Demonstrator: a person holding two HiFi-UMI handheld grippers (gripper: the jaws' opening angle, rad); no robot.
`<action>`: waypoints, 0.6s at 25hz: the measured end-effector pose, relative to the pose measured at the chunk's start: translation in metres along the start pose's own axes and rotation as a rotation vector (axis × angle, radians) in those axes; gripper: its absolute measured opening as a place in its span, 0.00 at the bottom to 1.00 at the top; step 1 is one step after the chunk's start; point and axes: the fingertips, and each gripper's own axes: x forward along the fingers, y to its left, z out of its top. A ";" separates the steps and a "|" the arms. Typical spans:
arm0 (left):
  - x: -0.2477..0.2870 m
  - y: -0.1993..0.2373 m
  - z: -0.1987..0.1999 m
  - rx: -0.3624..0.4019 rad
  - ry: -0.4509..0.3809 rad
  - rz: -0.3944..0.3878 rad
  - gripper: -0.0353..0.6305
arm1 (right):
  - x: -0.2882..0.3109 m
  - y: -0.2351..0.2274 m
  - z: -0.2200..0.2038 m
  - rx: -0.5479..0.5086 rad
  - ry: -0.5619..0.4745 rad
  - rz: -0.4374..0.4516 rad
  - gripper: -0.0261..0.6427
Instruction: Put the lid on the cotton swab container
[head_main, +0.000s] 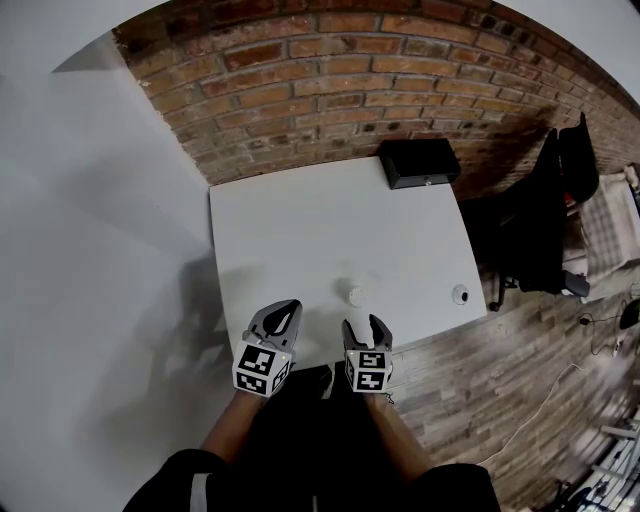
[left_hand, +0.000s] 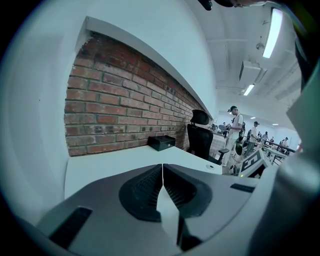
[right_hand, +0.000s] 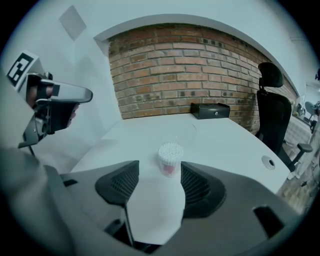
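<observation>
The cotton swab container (head_main: 356, 296) is a small clear tub packed with white swab heads, standing upright and uncovered near the table's front edge. In the right gripper view the container (right_hand: 170, 157) stands just past my right gripper (right_hand: 160, 166), whose jaws are open around it without touching. My right gripper (head_main: 366, 325) sits right below the tub in the head view. My left gripper (head_main: 283, 318) is shut and empty, to the left of the container; its tips (left_hand: 162, 165) meet over bare table. A faint clear round outline (right_hand: 190, 131) lies beyond the tub; I cannot tell if it is the lid.
A black box (head_main: 420, 162) sits at the white table's (head_main: 300, 230) far right corner by the brick wall. A round cable grommet (head_main: 460, 294) is set in the table near its right edge. A black office chair (head_main: 545, 220) stands right of the table. People stand far off in the room (left_hand: 234, 125).
</observation>
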 end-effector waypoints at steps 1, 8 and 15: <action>0.002 0.000 0.000 0.003 0.004 0.000 0.08 | 0.003 0.000 -0.001 0.004 0.005 0.004 0.41; 0.017 0.000 0.004 0.019 0.020 -0.004 0.08 | 0.028 -0.010 -0.010 0.002 0.051 0.003 0.42; 0.034 -0.002 0.005 0.017 0.044 -0.005 0.08 | 0.044 -0.020 -0.012 -0.007 0.070 0.018 0.42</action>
